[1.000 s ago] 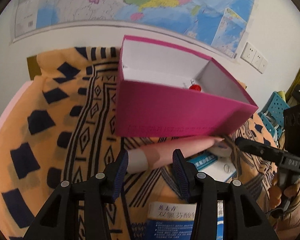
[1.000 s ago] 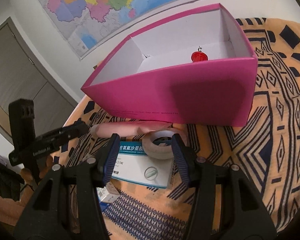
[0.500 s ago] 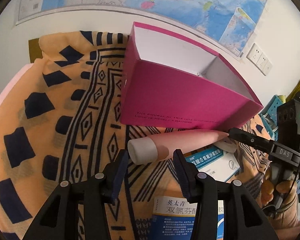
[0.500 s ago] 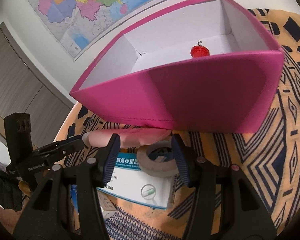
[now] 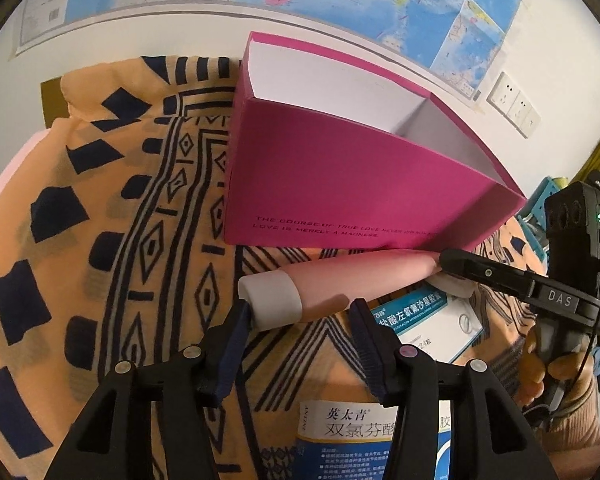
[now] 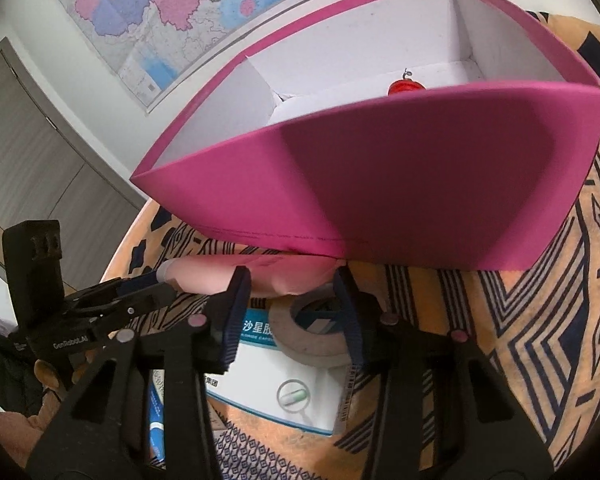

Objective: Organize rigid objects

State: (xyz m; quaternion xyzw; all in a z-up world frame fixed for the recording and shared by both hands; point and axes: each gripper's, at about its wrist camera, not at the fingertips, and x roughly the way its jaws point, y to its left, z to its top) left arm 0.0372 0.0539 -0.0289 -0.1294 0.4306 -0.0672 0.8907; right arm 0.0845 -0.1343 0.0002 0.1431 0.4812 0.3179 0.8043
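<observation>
Here both grippers are spread: the left gripper (image 5: 298, 320) straddles the tube (image 5: 340, 286) cap, the right gripper (image 6: 292, 304) brackets the tape (image 6: 316, 332), both lined up before the box (image 6: 400, 184).

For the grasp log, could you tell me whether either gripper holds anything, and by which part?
Nothing is held. The left gripper stands open around the pink tube's white cap end; the right gripper is open too.
</observation>
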